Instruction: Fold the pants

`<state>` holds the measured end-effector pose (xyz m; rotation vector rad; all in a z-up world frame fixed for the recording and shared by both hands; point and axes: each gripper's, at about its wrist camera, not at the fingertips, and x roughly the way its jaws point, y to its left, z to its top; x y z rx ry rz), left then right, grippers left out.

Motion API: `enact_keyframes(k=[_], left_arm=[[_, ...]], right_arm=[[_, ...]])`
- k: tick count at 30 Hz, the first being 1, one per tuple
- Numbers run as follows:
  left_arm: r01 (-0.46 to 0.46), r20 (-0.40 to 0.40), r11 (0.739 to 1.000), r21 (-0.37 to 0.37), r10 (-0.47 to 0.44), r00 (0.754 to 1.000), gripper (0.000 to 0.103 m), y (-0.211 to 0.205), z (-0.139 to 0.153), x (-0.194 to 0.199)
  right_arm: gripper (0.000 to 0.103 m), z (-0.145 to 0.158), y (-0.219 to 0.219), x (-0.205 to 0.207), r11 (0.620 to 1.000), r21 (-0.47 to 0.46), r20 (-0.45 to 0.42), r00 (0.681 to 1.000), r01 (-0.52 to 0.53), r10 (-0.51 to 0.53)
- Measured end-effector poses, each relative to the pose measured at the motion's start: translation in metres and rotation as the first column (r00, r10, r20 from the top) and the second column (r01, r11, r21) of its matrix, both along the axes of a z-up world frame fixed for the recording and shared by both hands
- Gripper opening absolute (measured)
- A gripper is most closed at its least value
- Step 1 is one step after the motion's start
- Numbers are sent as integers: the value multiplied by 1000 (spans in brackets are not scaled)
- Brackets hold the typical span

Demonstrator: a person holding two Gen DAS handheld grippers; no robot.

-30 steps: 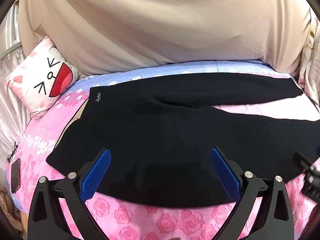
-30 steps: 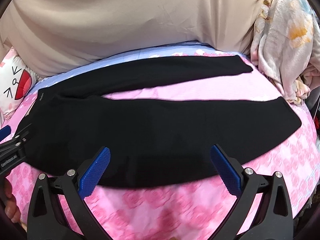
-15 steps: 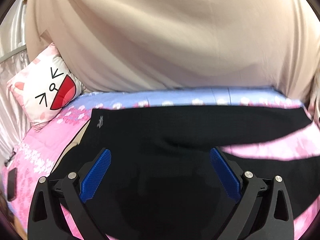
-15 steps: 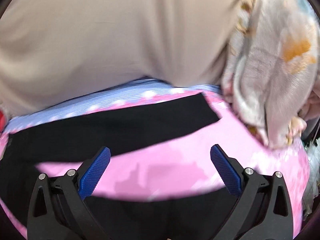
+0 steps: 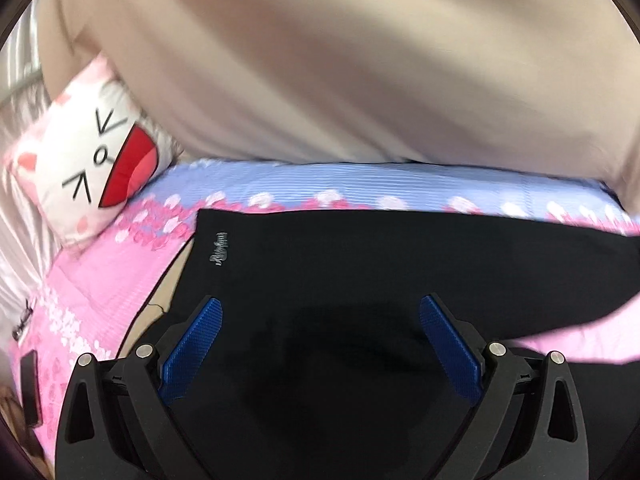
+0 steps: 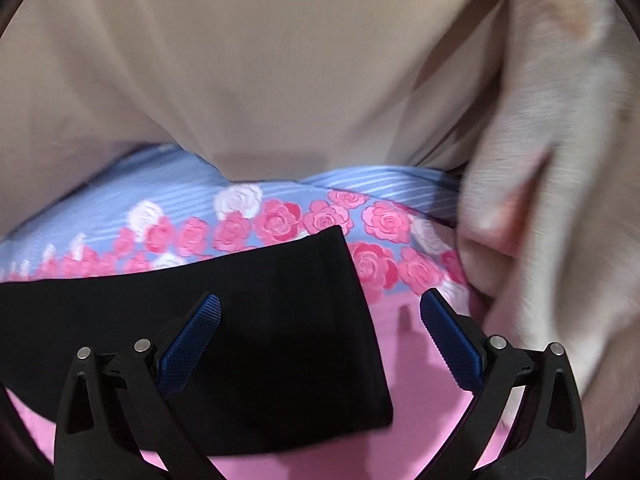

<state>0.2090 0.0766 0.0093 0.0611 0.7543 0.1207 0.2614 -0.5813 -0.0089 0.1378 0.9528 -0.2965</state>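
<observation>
Black pants (image 5: 380, 272) lie flat on a pink rose-print bedspread (image 5: 100, 280). In the left wrist view the waistband end with a small grey logo (image 5: 218, 250) is just ahead. My left gripper (image 5: 320, 320) is open and empty, low over the pants' upper part. In the right wrist view the far leg's hem (image 6: 320, 320) lies between the blue pads. My right gripper (image 6: 320, 316) is open and empty, close above that hem.
A cartoon-face pillow (image 5: 92, 168) leans at the back left. A beige sheet (image 5: 340, 60) hangs behind the bed. A pale floral blanket (image 6: 560, 160) is heaped at the right. A dark phone-like object (image 5: 30, 388) lies at the bed's left edge.
Both grippers have moved forward and lower over the bed. The left one now hovers near the waistband; the right one has reached the far leg's hem. Both stay open.
</observation>
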Motion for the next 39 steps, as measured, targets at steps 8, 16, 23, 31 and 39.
enact_keyframes(k=[8, 16, 23, 31, 39], left_arm=[[-207, -23, 976, 68, 209, 978, 98, 114, -10, 94], [-191, -247, 980, -57, 171, 954, 96, 180, -61, 177], [-123, -258, 989, -80, 99, 961, 20, 166, -63, 187], [-3, -19, 980, -201, 0, 1000, 19, 170, 24, 109], [159, 143, 955, -252, -126, 982, 10, 177, 87, -22]], right_arm=[[54, -6, 9, 9, 998, 17, 36, 998, -52, 52], [28, 1, 14, 8, 996, 87, 21, 999, -29, 27], [15, 11, 18, 17, 993, 121, 42, 999, 7, -12], [13, 81, 38, -45, 992, 120, 226, 974, -48, 20], [13, 138, 57, -176, 986, 73, 411, 905, -151, 108]])
